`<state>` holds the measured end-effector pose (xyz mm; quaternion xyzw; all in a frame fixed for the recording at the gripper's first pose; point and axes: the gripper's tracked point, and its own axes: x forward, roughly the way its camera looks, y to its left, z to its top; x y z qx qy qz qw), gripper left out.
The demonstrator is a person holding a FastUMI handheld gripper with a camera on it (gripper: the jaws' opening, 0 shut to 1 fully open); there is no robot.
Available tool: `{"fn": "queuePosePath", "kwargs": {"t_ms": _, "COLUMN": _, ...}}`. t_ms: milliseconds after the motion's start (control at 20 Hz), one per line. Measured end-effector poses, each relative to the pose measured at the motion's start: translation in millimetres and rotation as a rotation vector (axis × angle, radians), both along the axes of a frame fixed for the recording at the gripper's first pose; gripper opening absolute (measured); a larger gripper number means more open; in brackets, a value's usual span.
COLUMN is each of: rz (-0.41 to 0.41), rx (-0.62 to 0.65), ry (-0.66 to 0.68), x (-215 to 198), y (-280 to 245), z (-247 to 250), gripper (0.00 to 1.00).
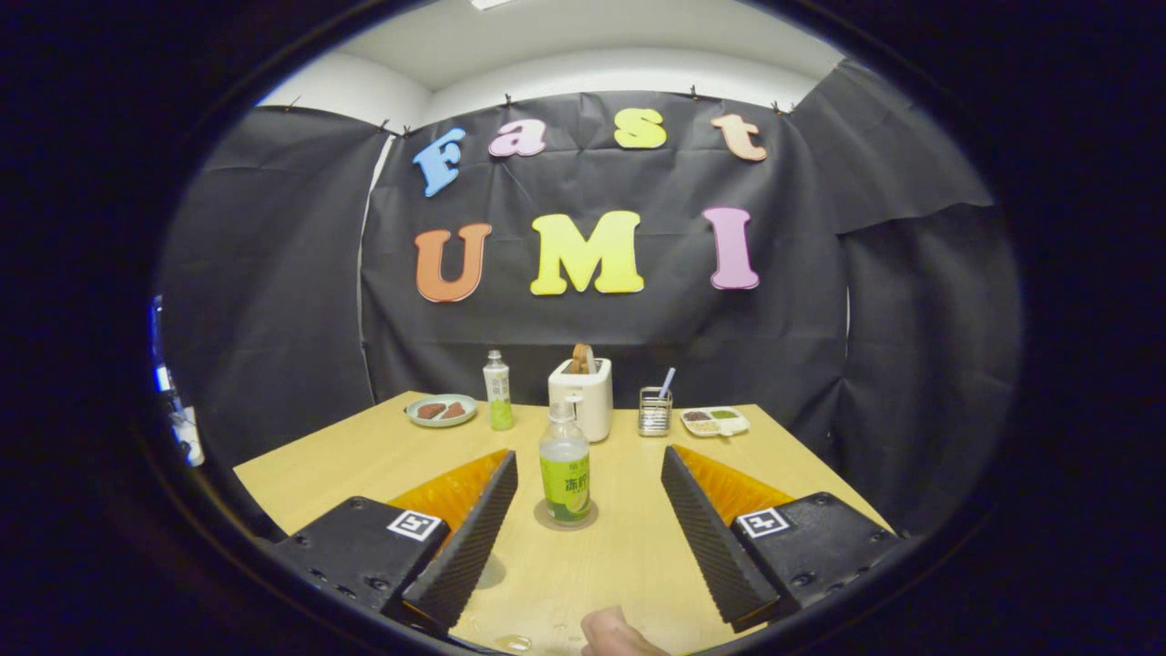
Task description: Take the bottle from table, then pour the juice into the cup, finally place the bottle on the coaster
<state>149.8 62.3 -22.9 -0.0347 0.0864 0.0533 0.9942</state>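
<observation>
A clear bottle (565, 465) with a green label and green juice stands upright on a round brown coaster (547, 522) on the wooden table (629, 556). It sits between my fingertips, a little nearer the left one, and neither finger touches it. My gripper (589, 460) is open wide with nothing held. A small wire-mesh cup (653, 412) with a straw-like stick in it stands beyond the bottle, to the right of the toaster.
At the table's far edge are a green plate (442, 410) with brown pieces, a second green-labelled bottle (497, 392), a white toaster (583, 394) holding bread, and a white sectioned dish (715, 421). A person's fingertip (618, 635) shows at the near edge.
</observation>
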Motion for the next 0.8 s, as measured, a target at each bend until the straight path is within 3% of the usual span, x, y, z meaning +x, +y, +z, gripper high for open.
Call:
{"fn": "queuePosePath", "kwargs": {"t_ms": 200, "rz": -0.044, "rx": 0.012, "ry": -0.047, "x": -55, "y": -16, "z": 27, "gripper": 1.00}}
{"fn": "queuePosePath", "kwargs": {"t_ms": 400, "rz": -0.039, "rx": 0.001, "ry": -0.041, "x": -101, "y": -20, "z": 30, "gripper": 1.00}}
{"fn": "queuePosePath", "kwargs": {"t_ms": 800, "rz": -0.073, "rx": 0.004, "ry": -0.115, "x": -165, "y": -23, "z": 55, "gripper": 1.00}}
